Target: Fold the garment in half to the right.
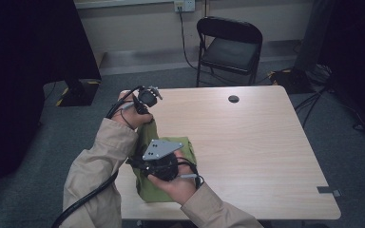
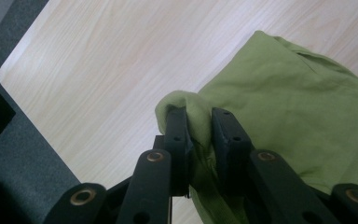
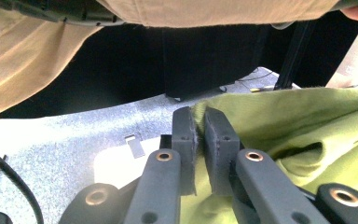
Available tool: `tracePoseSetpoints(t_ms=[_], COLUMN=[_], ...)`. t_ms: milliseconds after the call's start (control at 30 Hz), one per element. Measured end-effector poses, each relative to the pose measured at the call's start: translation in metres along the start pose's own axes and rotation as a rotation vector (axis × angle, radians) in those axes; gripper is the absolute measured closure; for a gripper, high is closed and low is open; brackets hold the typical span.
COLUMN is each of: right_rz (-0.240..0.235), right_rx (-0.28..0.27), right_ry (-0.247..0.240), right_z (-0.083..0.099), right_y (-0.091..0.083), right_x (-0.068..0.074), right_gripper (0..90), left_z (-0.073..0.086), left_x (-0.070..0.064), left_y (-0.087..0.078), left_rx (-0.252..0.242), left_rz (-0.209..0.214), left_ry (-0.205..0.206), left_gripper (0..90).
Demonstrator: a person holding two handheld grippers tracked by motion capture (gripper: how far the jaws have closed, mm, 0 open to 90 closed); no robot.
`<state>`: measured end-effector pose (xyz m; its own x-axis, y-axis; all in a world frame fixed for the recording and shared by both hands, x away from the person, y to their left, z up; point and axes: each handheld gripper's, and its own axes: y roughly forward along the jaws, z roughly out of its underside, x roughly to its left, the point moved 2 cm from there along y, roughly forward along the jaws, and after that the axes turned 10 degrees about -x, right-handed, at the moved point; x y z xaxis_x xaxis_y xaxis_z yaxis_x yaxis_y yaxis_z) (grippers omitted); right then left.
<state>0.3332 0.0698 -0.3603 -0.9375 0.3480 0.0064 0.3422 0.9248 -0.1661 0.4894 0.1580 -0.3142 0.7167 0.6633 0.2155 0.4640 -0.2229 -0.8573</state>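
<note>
A green cloth [image 1: 151,190] lies crumpled near the front left of the wooden table [image 1: 247,142]. My left gripper [image 1: 145,115] is at the cloth's far end, by the table's left edge. In the left gripper view it [image 2: 198,123] is shut on a raised fold of the cloth [image 2: 298,107]. My right gripper [image 1: 148,166], with a grey plate on top, sits over the cloth's near part. In the right gripper view it [image 3: 199,126] is shut on an edge of the cloth [image 3: 307,121], lifted off the table.
A black folding chair [image 1: 230,47] stands beyond the table's far edge. A round cable hole [image 1: 233,99] sits near the table's far side. A tape strip [image 1: 330,191] marks the front right corner. Cables [image 1: 313,76] lie on the floor at right. Beige sleeves [image 3: 28,51] hang close.
</note>
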Motion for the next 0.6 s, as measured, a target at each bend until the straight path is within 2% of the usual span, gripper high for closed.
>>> tracePoseSetpoints(t_ms=[200, 600], right_rz=[0.004, 0.025], right_rx=[0.001, 0.010], right_ry=[-0.002, 0.016], right_z=[0.003, 0.015], right_y=[-0.006, -0.021], right_x=[-0.002, -0.014], right_gripper=[84.4, 84.5], left_z=[-0.007, -0.021], left_x=[-0.006, -0.017], left_y=[0.005, 0.018], left_rx=[0.028, 0.052], left_rz=[0.004, 0.019], left_ry=[0.005, -0.019], left_gripper=[77.5, 76.3])
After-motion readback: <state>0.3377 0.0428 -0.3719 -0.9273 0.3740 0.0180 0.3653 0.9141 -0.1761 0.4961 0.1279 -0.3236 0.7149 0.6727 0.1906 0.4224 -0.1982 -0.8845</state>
